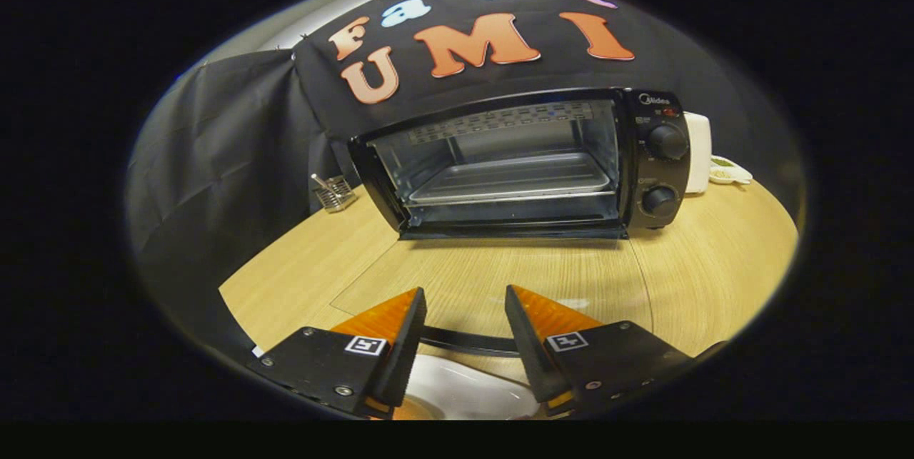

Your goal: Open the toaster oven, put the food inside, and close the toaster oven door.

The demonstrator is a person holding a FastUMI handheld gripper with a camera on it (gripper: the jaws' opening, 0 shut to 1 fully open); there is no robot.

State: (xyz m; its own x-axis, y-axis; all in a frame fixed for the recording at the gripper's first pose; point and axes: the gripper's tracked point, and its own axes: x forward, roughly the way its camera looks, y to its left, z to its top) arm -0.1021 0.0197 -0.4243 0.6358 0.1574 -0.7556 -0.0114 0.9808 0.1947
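The black toaster oven [521, 163] stands at the back of the wooden table [714, 273], well beyond my fingers. Its glass door [493, 280] is folded down flat towards me, and the table shows through it. The door's dark handle [464, 341] runs crosswise between my fingers. Inside the oven a metal tray [510, 177] lies bare on its rack. My gripper [464, 295] is open, its fingertips over the lowered door and pressing on nothing. Below and between the fingers lies a white plate [464, 387]; a small orange patch shows at its near edge, too cut off to identify.
A small wire holder [334, 193] stands on the table left of the oven. Right of the oven are a white appliance [698, 152] and a small white dish [730, 173]. Two knobs [664, 141] sit on the oven's right panel. Black cloth closes off the back and left.
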